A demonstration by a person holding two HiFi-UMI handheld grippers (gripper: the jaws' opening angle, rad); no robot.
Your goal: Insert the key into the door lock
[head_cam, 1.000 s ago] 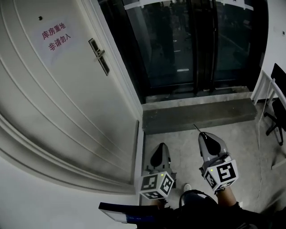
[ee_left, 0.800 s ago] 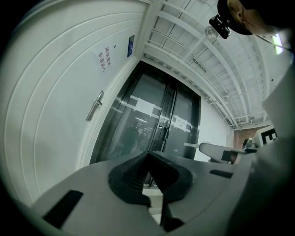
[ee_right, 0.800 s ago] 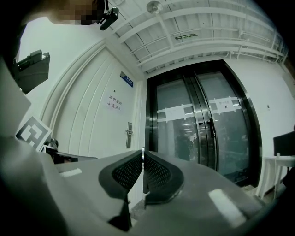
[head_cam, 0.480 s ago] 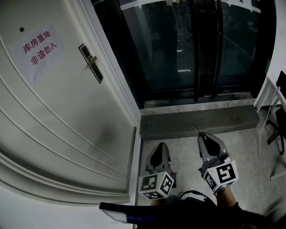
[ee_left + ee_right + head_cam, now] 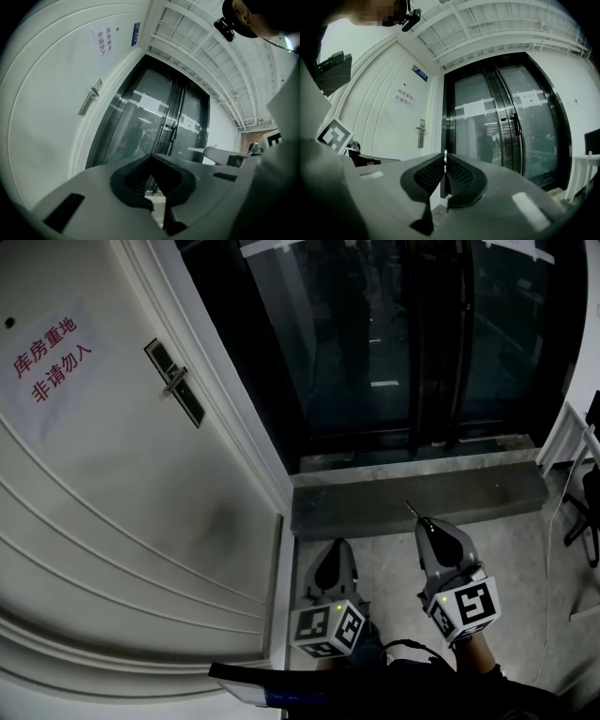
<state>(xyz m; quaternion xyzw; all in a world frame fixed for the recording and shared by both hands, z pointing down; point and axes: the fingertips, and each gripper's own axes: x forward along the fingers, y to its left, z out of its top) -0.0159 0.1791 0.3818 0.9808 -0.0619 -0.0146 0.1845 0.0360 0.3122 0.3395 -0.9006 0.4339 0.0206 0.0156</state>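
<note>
Low in the head view: left gripper [image 5: 337,549] and right gripper [image 5: 427,524], side by side over a pale speckled floor [image 5: 389,563], each with its marker cube nearest the camera. Key [image 5: 412,510]: a thin dark sliver sticking out of the right gripper's tip, long axis in line with the jaws, pointing away from the person toward a grey stone threshold [image 5: 412,493]. White panelled door [image 5: 122,484] at left, well apart from both grippers. Door lock [image 5: 174,382]: a dark plate with a lever handle, high on the door near its edge. Paper notice [image 5: 52,351] with red characters beside it. Dark glass doors [image 5: 412,343] beyond the threshold.

Left gripper view: left gripper [image 5: 151,160] with jaws pressed together at the tips, nothing between them. Door lock [image 5: 90,97] up and to the left, seen obliquely. This view alone shows the right gripper [image 5: 220,154] from the side, and a white beamed ceiling [image 5: 197,42].

Right gripper view: right gripper [image 5: 446,164] with jaws pinching the key [image 5: 446,157], seen edge-on as a thin bright line standing upright at the tips; this grip is not legible from the head view. Door lock [image 5: 421,132] is left of the jaw line, not ahead of it.
</note>
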